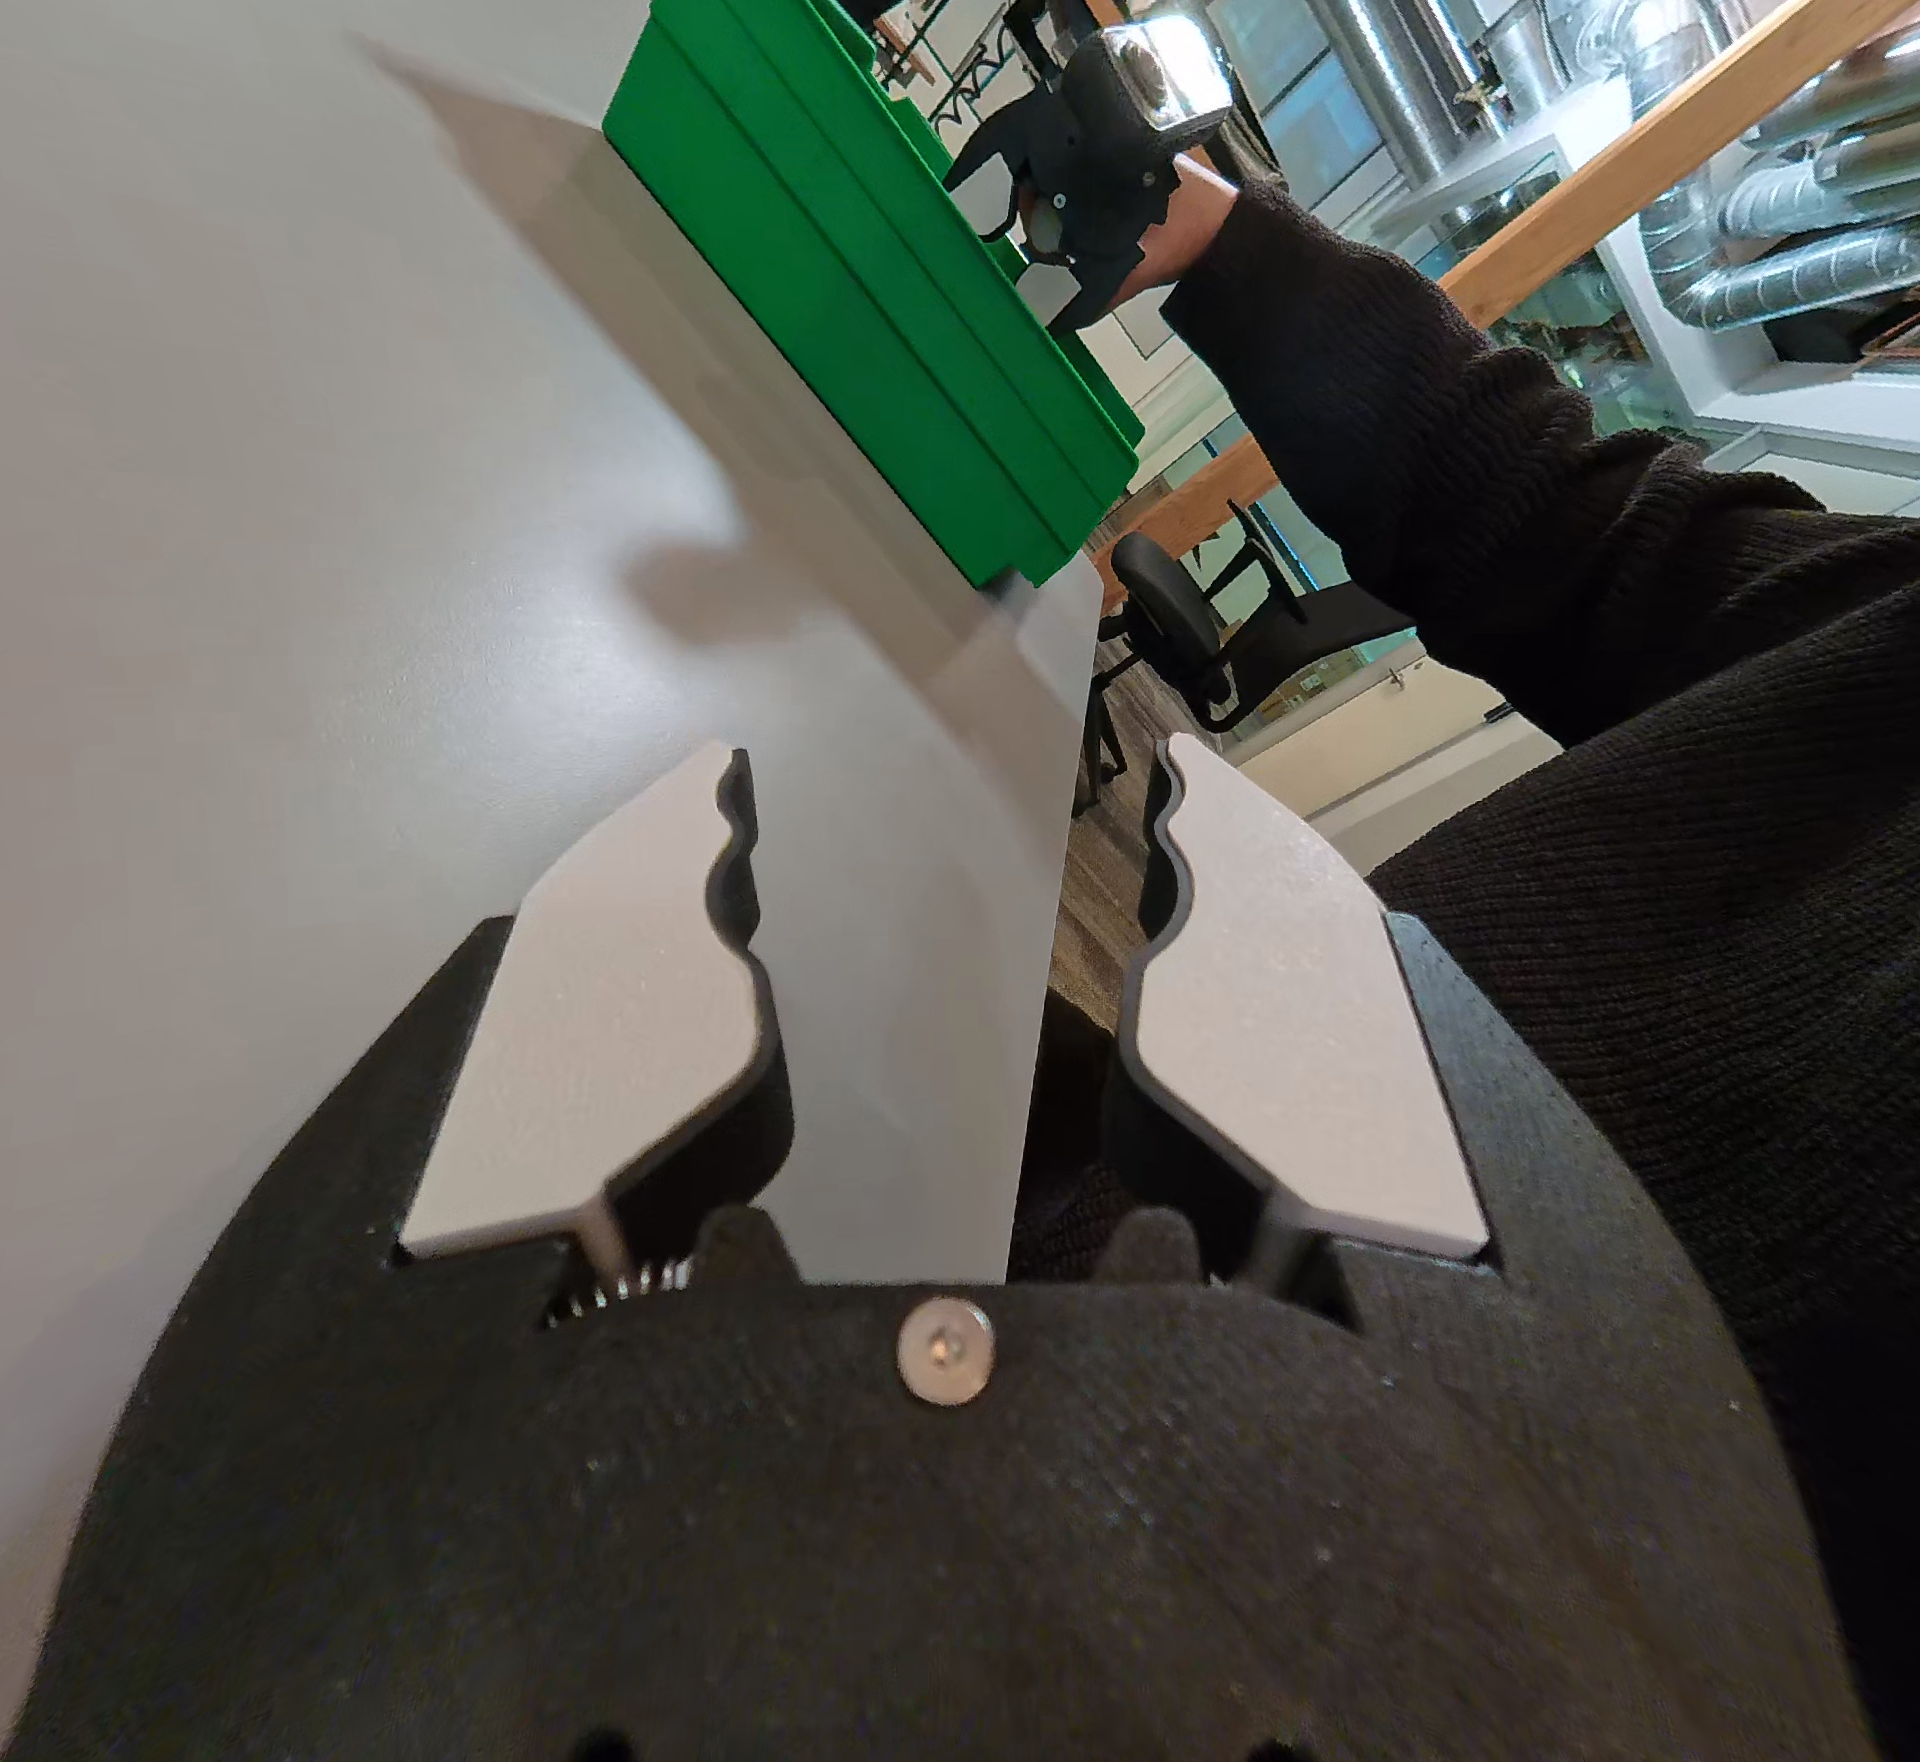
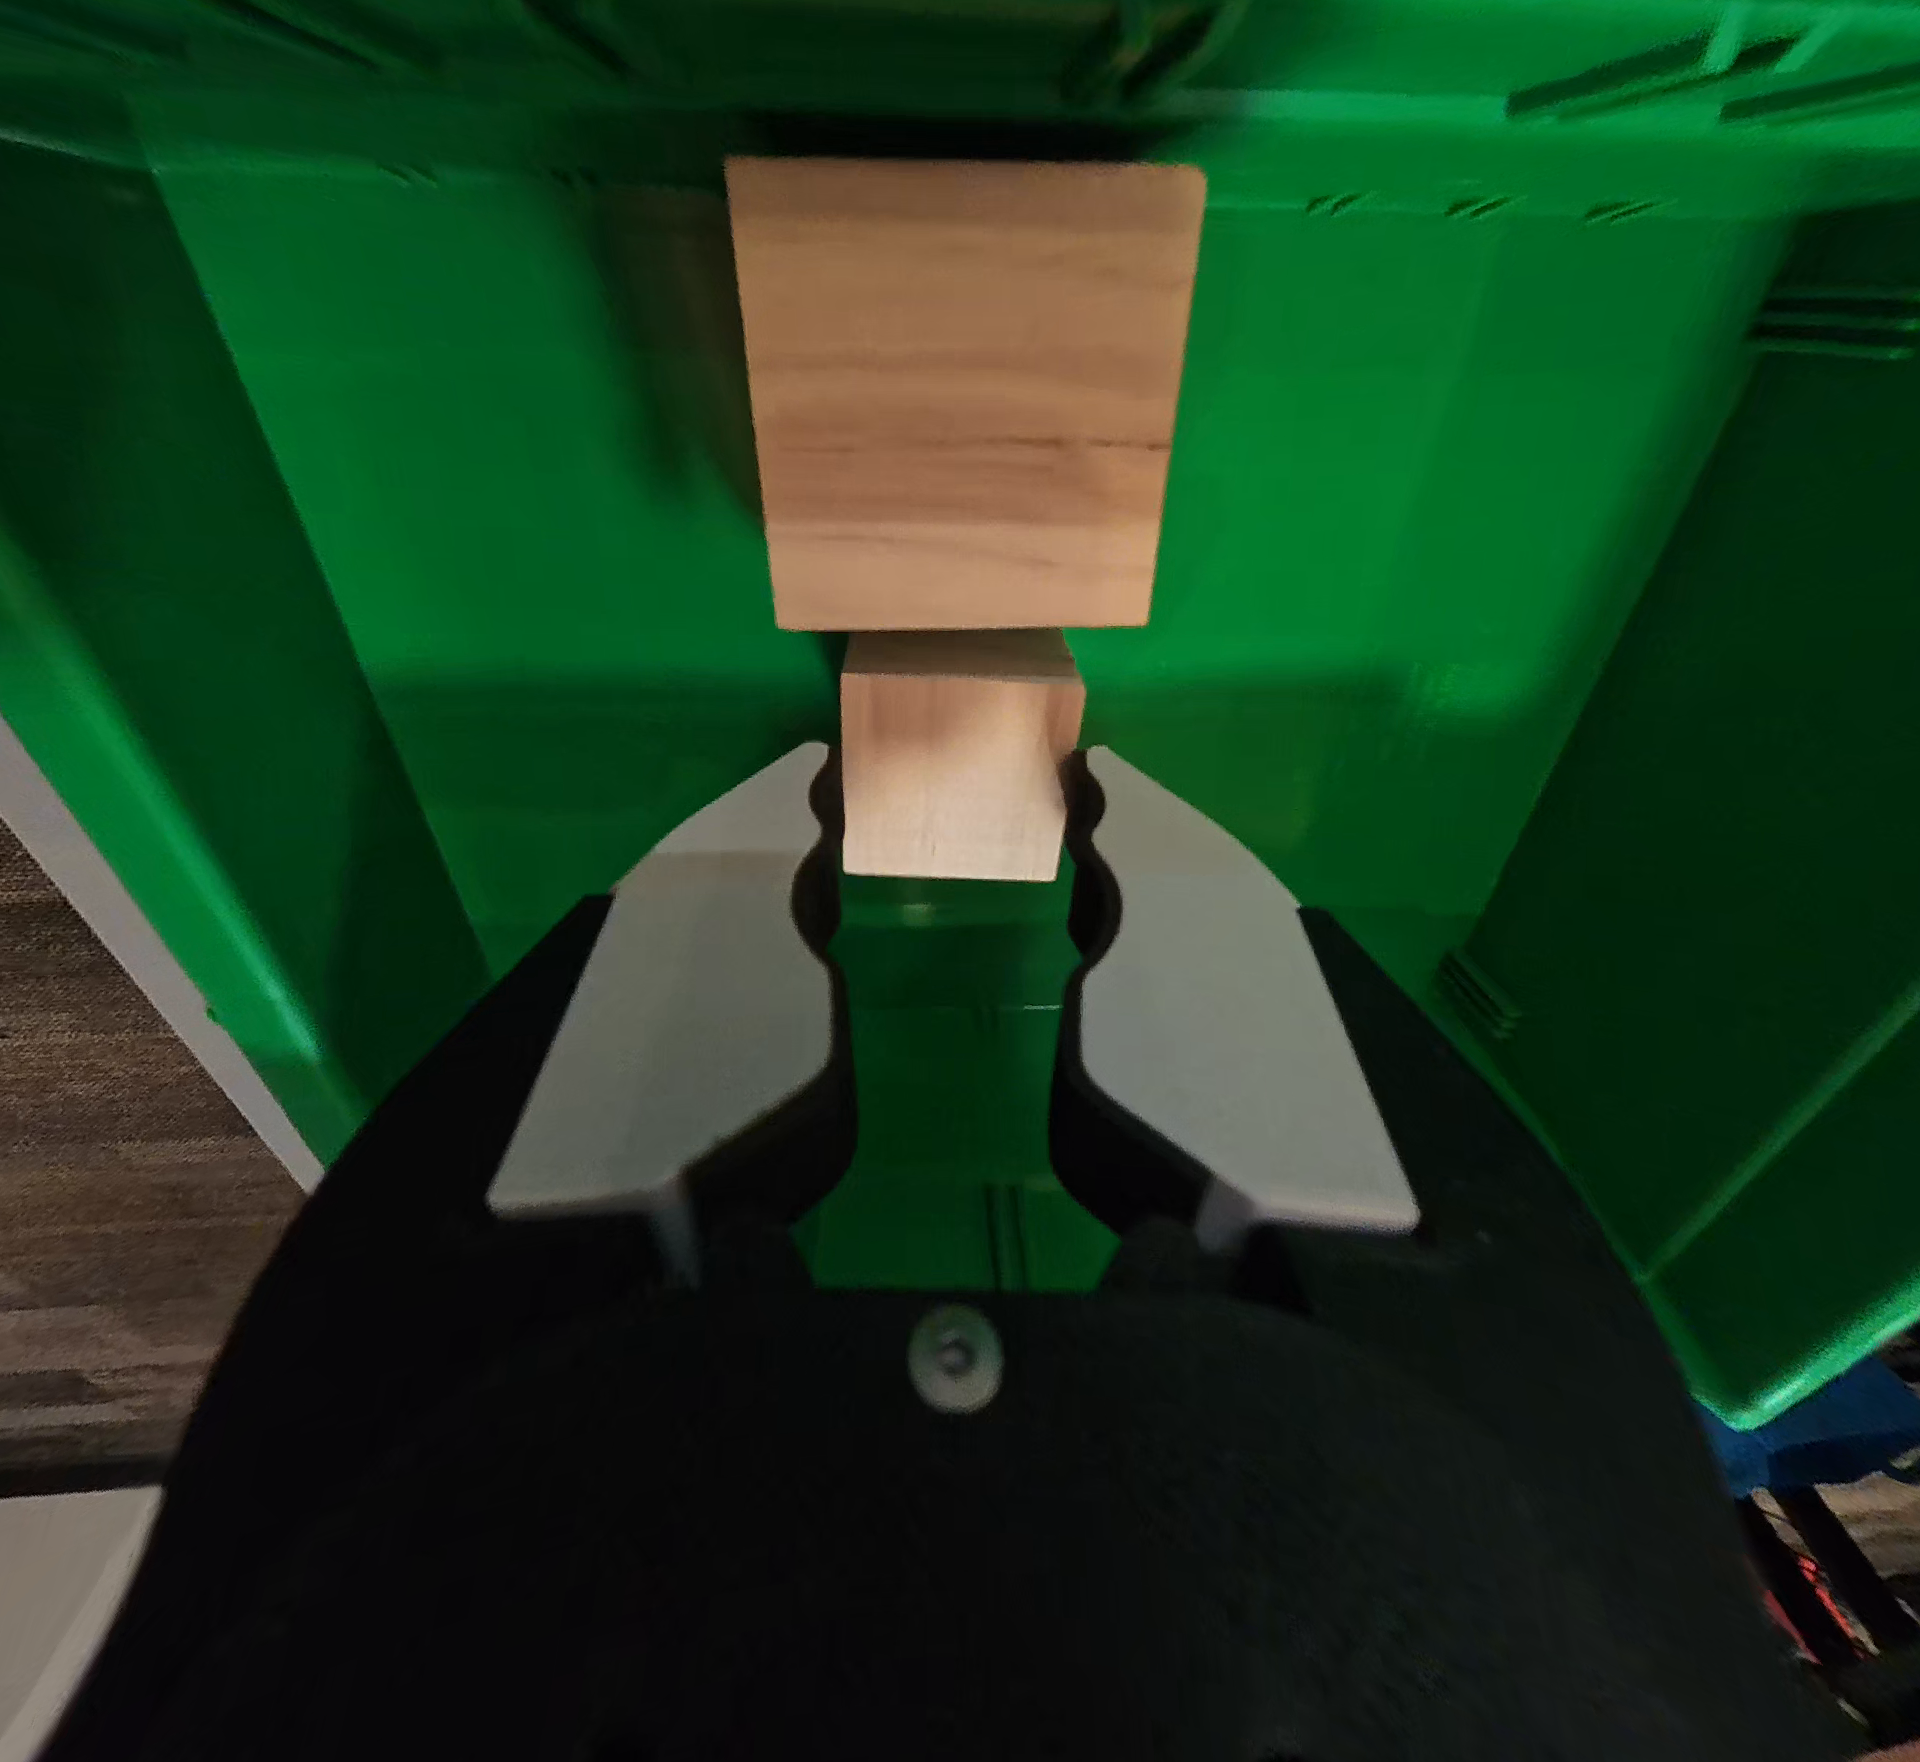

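Observation:
My right gripper (image 2: 951, 782) is shut on a small wooden block (image 2: 951, 725), held at the fingertips inside a green plastic bin (image 2: 416, 465). A larger wooden block (image 2: 966, 393) sits just beyond it, touching or nearly touching the small block. In the left wrist view the bin (image 1: 831, 258) stands on a grey table (image 1: 312, 465), and the right gripper (image 1: 1039, 195), held by a hand in a black sleeve, reaches over its rim. My left gripper (image 1: 951, 777) is open and empty, tilted, straddling the table's near edge.
The table edge runs between my left fingers, with wood-look floor below. A black office chair (image 1: 1195, 632) stands past the table. Desks, chairs and metal ducts fill the background. In the right wrist view, floor (image 2: 104, 1089) shows left of the bin.

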A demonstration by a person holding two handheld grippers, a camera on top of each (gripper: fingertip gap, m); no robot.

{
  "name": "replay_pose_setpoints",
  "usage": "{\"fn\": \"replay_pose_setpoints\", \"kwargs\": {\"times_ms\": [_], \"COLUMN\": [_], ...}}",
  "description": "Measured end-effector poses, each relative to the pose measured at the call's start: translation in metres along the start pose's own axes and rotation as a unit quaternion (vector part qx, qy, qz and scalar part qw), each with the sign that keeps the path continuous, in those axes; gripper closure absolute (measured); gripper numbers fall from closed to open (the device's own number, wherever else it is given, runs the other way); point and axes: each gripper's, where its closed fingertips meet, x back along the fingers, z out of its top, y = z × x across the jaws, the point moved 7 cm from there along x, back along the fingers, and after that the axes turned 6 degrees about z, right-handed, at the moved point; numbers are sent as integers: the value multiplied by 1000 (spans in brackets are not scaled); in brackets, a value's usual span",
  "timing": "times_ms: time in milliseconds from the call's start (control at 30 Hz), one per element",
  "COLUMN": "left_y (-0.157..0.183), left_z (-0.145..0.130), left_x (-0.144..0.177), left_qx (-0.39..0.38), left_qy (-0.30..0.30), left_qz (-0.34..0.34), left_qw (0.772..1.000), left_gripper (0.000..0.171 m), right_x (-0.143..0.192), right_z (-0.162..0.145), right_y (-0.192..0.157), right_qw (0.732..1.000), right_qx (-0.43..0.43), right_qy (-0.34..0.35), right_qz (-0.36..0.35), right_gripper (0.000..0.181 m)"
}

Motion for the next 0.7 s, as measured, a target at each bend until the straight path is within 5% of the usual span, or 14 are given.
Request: {"fn": "replay_pose_setpoints", "kwargs": {"times_ms": [700], "left_y": [-1], "left_z": [0], "left_x": [1], "left_qx": [9], "left_qy": [-7], "left_qz": [-7], "left_qw": [1000], "left_gripper": [101], "right_x": [0], "right_z": [1], "right_y": [0], "right_qw": [1000], "right_qx": [-9], "right_qy": [-7], "right_qz": [-2], "right_gripper": [139]}}
